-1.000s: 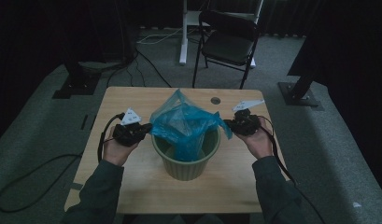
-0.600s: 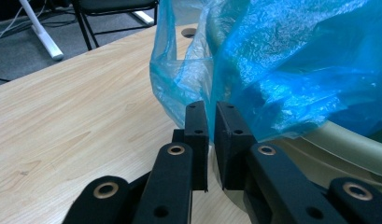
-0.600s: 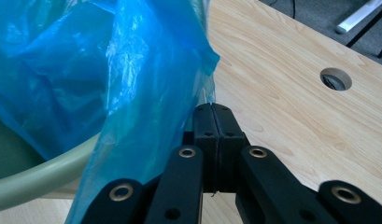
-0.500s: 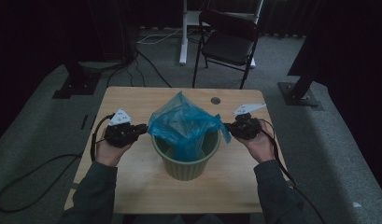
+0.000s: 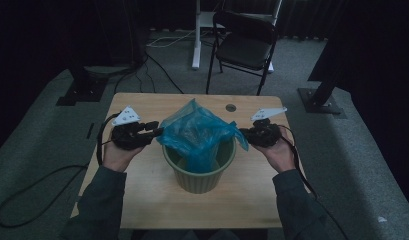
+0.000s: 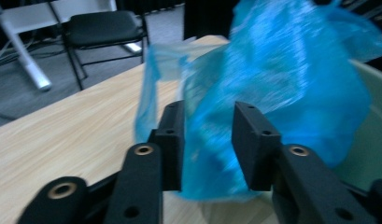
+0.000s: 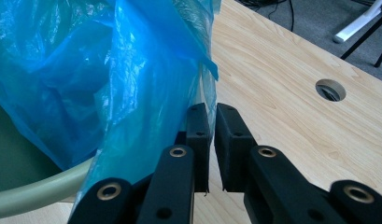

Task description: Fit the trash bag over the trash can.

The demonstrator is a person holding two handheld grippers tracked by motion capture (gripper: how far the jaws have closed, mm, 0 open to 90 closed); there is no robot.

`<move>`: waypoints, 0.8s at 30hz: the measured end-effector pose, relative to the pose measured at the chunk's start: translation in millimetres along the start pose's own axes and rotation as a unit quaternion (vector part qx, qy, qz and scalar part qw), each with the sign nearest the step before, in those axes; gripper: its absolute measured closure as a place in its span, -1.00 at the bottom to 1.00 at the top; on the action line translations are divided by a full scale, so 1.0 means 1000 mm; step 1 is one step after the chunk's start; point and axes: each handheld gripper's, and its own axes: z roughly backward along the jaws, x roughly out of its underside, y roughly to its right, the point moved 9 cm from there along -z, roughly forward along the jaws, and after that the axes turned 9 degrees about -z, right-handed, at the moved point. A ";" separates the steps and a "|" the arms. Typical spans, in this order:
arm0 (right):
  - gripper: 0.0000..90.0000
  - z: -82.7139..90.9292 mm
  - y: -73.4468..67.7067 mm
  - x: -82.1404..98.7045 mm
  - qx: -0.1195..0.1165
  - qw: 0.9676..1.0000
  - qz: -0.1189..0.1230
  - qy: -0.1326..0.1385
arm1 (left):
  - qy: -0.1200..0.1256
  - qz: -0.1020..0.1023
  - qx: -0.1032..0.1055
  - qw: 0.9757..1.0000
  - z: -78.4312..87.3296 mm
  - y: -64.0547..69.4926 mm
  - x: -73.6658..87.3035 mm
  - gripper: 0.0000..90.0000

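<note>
A blue plastic bag stands bunched in a pale green bin at the table's middle. My left gripper is at the bag's left edge. In the left gripper view its jaws have just been opening and stand apart, with loose bag film between them and not pinched. My right gripper is at the bag's right edge. Its jaws have just been opening to a narrow gap, and the bag's edge hangs at that gap beside the bin rim.
The wooden table has a round cable hole behind the bin, also seen as a hole in the right gripper view. A black folding chair and a white desk leg stand beyond the table's far edge. Cables lie on the floor at left.
The left gripper has risen slightly and drifted left, and its jaws have spread apart off the bag's left edge. The right hand has stayed where it was.
</note>
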 end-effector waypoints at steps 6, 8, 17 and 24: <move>0.86 -0.002 -0.001 0.003 -0.002 1.000 -0.001 -0.003 | 0.008 -0.012 0.022 1.000 -0.014 0.007 -0.015 0.31; 0.86 -0.003 -0.001 0.003 -0.002 1.000 -0.001 -0.005 | -0.003 -0.018 0.022 1.000 -0.019 0.010 -0.016 0.31; 0.92 -0.004 0.000 0.009 -0.003 1.000 -0.001 -0.011 | -0.019 -0.043 0.018 0.999 -0.020 0.022 -0.006 1.00; 0.94 -0.004 0.000 0.011 -0.005 1.000 -0.003 -0.013 | -0.010 -0.047 0.017 0.999 -0.012 0.032 0.000 1.00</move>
